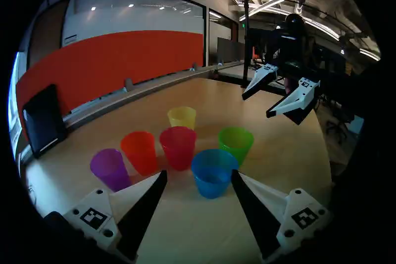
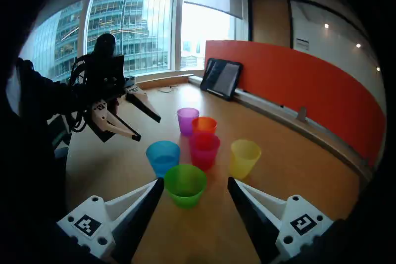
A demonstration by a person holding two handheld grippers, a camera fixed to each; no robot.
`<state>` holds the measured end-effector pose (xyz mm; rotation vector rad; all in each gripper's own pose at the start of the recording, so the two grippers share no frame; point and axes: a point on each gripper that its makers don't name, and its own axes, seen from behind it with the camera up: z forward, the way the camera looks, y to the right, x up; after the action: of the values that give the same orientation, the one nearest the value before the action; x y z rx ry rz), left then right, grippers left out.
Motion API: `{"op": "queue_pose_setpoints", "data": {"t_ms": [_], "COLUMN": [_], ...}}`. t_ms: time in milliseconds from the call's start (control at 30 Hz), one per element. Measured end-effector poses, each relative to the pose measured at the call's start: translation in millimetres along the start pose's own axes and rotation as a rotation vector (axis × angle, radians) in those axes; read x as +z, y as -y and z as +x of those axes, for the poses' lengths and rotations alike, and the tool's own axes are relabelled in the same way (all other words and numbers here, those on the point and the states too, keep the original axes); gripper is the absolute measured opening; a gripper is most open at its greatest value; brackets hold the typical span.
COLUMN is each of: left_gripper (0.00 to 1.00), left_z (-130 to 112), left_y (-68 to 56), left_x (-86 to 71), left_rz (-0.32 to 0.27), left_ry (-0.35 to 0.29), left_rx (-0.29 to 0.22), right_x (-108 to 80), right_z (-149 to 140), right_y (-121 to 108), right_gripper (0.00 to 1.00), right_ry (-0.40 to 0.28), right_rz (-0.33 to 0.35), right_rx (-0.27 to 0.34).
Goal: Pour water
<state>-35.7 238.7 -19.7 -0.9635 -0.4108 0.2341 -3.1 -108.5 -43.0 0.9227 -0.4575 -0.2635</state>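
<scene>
Six plastic cups stand upright, clustered on the table (image 1: pixel 292 160): purple cup (image 1: pixel 110 169), orange cup (image 1: pixel 140 151), red cup (image 1: pixel 178 146), yellow cup (image 1: pixel 182 117), green cup (image 1: pixel 236 142) and blue cup (image 1: pixel 214 172).

The left hand-held gripper (image 1: pixel 198 172) is released, fingers spread, grasping nothing. The blue cup stands nearest, just beyond its gap.

The right hand-held gripper (image 2: pixel 194 180) is likewise released and empty, with the green cup nearest. The two grippers hang well apart above the table.

A dark tablet (image 2: pixel 222 78) leans at the far edge, beside the orange wall panel (image 2: pixel 297 80).
</scene>
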Motion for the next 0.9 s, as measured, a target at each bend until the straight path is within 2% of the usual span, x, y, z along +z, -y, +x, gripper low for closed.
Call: {"op": "queue_pose_setpoints", "data": {"t_ms": [467,900], "left_gripper": [0.96,0.96], "left_z": [-28,-34], "left_y": [-6.7,-20.6], "left_x": [21.0,40.9], "left_rz": [-0.062,-0.116], "left_ry": [0.079,0.108], "left_rx": [0.005,0.037], "right_x": [27.7,52.7], "right_z": [-34,-47], "right_y": [6,12], "right_gripper": [1.0,1.0], "right_ry": [0.083,0.117], "right_rz": [0.059,0.107], "right_rx": [-0.016,-0.021]}}
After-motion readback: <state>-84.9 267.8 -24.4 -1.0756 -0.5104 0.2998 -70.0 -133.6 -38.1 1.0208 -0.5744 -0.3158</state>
